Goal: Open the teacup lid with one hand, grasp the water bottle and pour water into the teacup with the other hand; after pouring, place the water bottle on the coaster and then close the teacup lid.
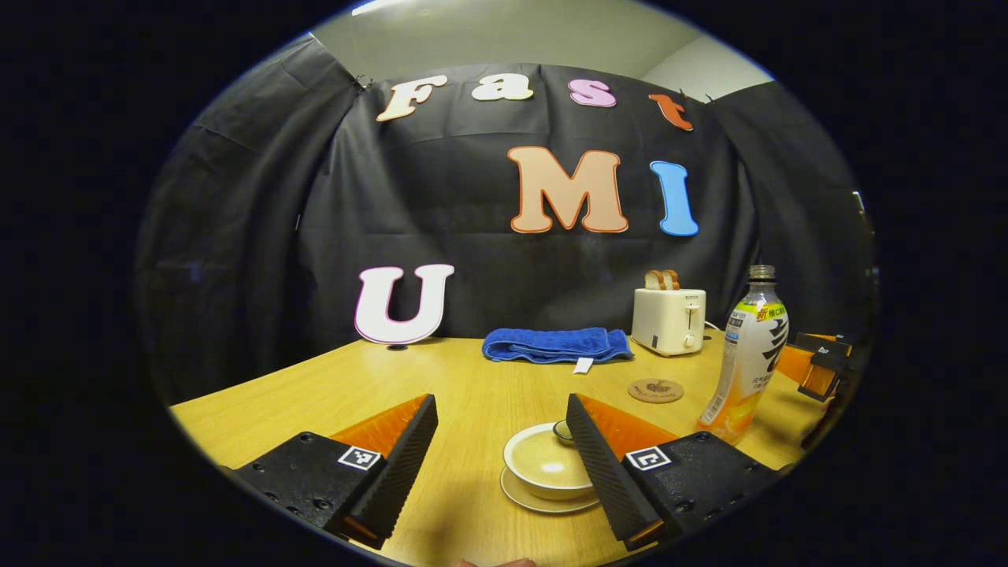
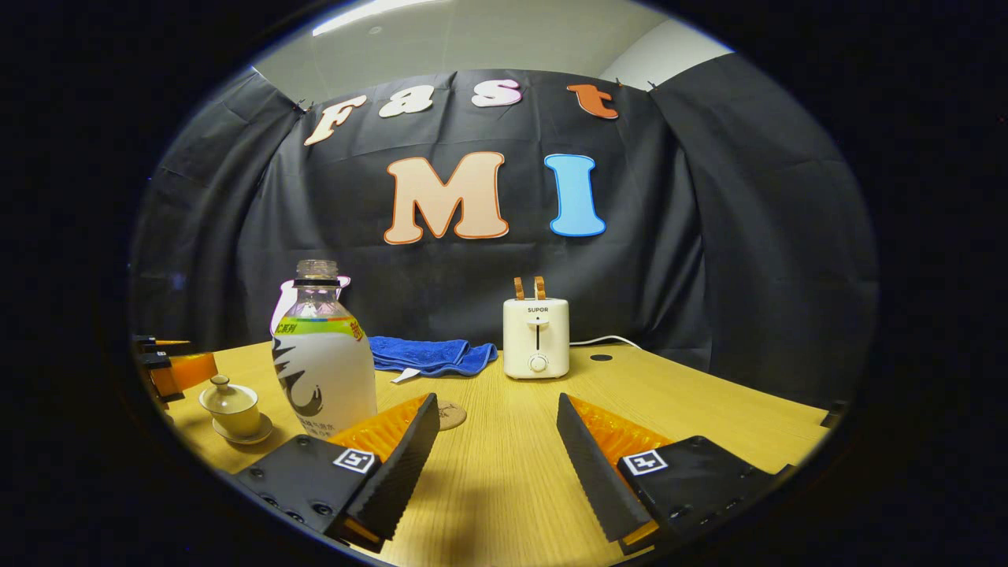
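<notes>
Opening step, judged from the layout: the lid sits on the cup and nothing is gripped. The pale wood-grain table (image 2: 709, 425) carries everything, and the items run back to the black cloth wall. Largest at the rear is the cream two-slot toaster (image 2: 536, 337) with two slices of toast standing in it, a folded blue towel (image 2: 429, 354) just beside it. The clear plastic water bottle with the white-and-yellow label (image 2: 323, 366) stands upright with its cap off, near the left finger of the right gripper (image 2: 492, 449), outside the gap. That gripper hangs wide open and empty over bare table. The left gripper (image 1: 504, 453) is likewise spread wide and holds nothing; the small cream ceramic teacup with its domed lid (image 1: 547, 465) sits on a matching saucer (image 1: 543, 500) low between its fingers, close against the right-hand one, whose edge hides part of the knob. No contact can be confirmed. The round brown coaster (image 1: 655, 390) lies bare between the toaster and the bottle. The next move likely calls for the left gripper to centre on the lid knob, descend and pinch it; the knob is small and glazed, so a slip seems a fair risk. The right gripper would then need to shift leftward to bracket the bottle.
</notes>
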`<state>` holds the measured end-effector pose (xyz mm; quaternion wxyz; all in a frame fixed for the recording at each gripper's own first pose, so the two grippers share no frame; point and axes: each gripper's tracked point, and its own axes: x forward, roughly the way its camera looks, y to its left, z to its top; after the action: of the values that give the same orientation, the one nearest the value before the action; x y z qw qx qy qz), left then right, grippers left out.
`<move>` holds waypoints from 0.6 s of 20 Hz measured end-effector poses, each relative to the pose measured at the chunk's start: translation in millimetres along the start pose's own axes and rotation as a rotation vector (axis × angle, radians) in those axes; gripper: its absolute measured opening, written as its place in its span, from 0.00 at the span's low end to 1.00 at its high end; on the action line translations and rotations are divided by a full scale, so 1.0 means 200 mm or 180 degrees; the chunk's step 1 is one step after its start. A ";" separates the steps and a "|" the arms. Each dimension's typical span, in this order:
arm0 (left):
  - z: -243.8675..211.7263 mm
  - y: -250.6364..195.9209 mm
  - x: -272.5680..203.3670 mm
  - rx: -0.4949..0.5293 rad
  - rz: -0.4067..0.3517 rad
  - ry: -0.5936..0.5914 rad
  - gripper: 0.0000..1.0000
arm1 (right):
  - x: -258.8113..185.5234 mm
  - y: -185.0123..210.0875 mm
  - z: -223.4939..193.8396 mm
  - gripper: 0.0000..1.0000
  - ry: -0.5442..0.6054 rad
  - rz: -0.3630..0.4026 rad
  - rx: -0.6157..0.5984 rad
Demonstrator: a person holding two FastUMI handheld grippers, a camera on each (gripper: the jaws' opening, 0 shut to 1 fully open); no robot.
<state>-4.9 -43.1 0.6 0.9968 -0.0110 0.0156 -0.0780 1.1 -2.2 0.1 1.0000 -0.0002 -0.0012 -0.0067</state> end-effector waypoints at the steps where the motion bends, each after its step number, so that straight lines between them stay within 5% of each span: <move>1: -0.01 -0.02 0.00 0.0007 -0.0032 0.0029 0.96 | 0.00 0.00 0.00 0.94 0.0001 0.0000 0.0000; 12: -0.14 -0.17 0.04 0.0163 -0.0364 0.0471 0.96 | 0.00 0.00 0.00 0.97 -0.0002 0.0000 0.0000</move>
<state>-2.7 -78.6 -26.3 0.9868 0.0195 0.0866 -0.1358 1.2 -2.3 0.0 1.0000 -0.0002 -0.0015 -0.0067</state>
